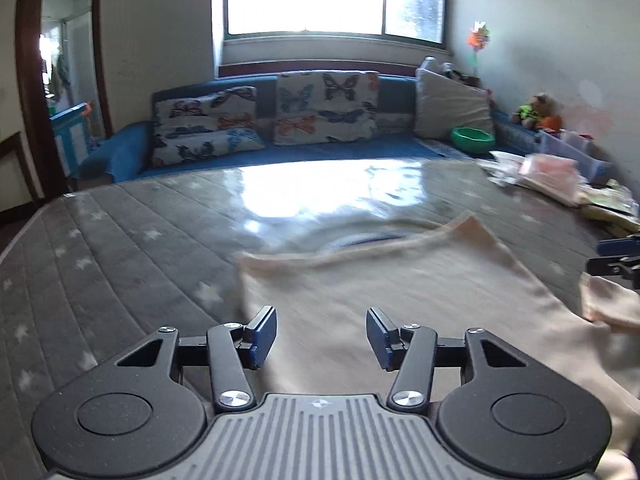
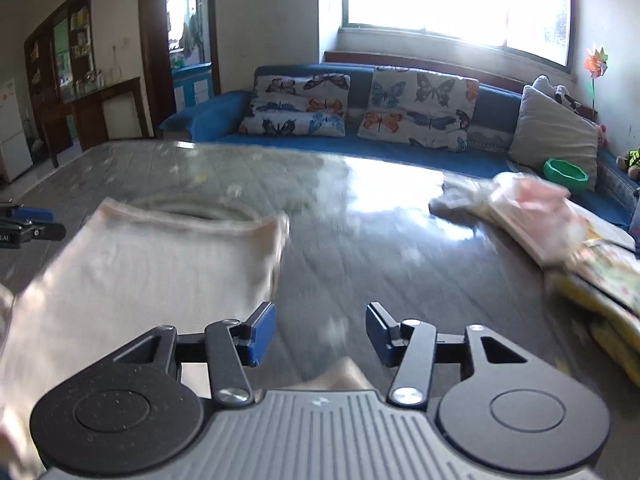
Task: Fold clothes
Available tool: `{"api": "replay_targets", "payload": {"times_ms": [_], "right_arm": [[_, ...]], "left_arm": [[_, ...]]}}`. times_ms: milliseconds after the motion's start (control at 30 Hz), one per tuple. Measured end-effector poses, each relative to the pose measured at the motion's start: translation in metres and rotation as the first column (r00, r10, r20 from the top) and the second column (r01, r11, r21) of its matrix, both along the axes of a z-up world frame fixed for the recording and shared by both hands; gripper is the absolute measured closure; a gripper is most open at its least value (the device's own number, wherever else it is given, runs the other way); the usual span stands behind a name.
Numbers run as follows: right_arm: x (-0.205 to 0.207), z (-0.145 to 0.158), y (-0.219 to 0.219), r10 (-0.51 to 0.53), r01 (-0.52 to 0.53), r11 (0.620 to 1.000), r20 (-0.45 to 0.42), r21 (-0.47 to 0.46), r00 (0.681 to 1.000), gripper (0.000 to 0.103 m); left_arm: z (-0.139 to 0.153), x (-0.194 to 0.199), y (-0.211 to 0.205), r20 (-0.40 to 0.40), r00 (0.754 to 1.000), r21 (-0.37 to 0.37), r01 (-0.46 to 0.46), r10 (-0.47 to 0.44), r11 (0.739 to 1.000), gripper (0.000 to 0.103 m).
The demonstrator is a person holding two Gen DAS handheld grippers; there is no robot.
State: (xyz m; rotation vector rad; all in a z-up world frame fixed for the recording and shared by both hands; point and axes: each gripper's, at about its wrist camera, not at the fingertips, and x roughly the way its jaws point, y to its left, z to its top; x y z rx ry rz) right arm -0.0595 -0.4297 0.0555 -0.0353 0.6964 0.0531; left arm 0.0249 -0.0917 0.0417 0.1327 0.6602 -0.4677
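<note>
A cream-coloured garment (image 1: 400,292) lies spread on the grey star-patterned mattress (image 1: 120,248), its neckline toward the sofa. My left gripper (image 1: 321,338) hovers over the garment's near left part, jaws open, nothing between the blue pads. In the right wrist view the same garment (image 2: 152,264) lies to the left. My right gripper (image 2: 320,334) stands open above bare mattress (image 2: 400,264) just past the garment's right edge, with a corner of cloth (image 2: 340,374) below it. Each gripper shows at the other view's edge, the right one (image 1: 618,258) and the left one (image 2: 24,226).
A pile of folded clothes (image 2: 560,224) sits on the mattress at the right. Behind stands a blue sofa (image 1: 280,152) with butterfly cushions (image 1: 324,106), a grey cushion and a green bowl (image 1: 472,140). A doorway (image 1: 60,92) opens at the left.
</note>
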Motion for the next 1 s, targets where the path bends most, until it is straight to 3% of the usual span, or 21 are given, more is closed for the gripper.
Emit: {"api": "replay_targets", "payload": {"times_ms": [167, 267, 400, 500, 700, 833, 900, 1000], "right_arm": [[-0.044, -0.008, 0.013, 0.048, -0.047, 0.998, 0.003, -0.039, 0.999, 0.056], [-0.054, -0.015, 0.023, 0.083, -0.083, 0.994, -0.002, -0.072, 0.997, 0.063], [-0.059, -0.021, 0.029, 0.073, -0.072, 0.992, 0.005, -0.105, 0.997, 0.085], [-0.067, -0.022, 0.021, 0.038, -0.034, 0.992, 0.027, -0.121, 0.999, 0.096], [-0.086, -0.012, -0.005, -0.097, 0.114, 0.981, 0.115, -0.157, 0.989, 0.100], [-0.104, -0.014, -0.044, -0.296, 0.315, 0.938, 0.139, -0.144, 0.945, 0.100], [-0.110, -0.016, -0.056, -0.340, 0.353, 0.931, 0.125, -0.093, 0.932, 0.099], [-0.115, -0.013, -0.053, -0.296, 0.304, 0.952, 0.126, -0.044, 0.947, 0.096]], "left_arm": [[-0.002, -0.042, -0.030, -0.054, 0.994, -0.041, 0.097, -0.099, 0.994, 0.049], [-0.003, -0.065, -0.053, -0.078, 0.980, -0.073, 0.179, -0.185, 0.981, 0.047], [-0.008, -0.096, -0.082, -0.092, 0.953, -0.079, 0.283, -0.290, 0.956, 0.046], [-0.017, -0.116, -0.096, -0.090, 0.936, -0.041, 0.339, -0.341, 0.940, 0.046], [-0.027, -0.137, -0.104, -0.072, 0.920, 0.016, 0.386, -0.384, 0.922, 0.039], [-0.028, -0.142, -0.103, -0.068, 0.918, 0.024, 0.394, -0.392, 0.919, 0.035], [-0.028, -0.143, -0.104, -0.066, 0.917, 0.028, 0.397, -0.394, 0.917, 0.033], [-0.028, -0.146, -0.106, -0.063, 0.917, 0.036, 0.398, -0.395, 0.917, 0.031]]}}
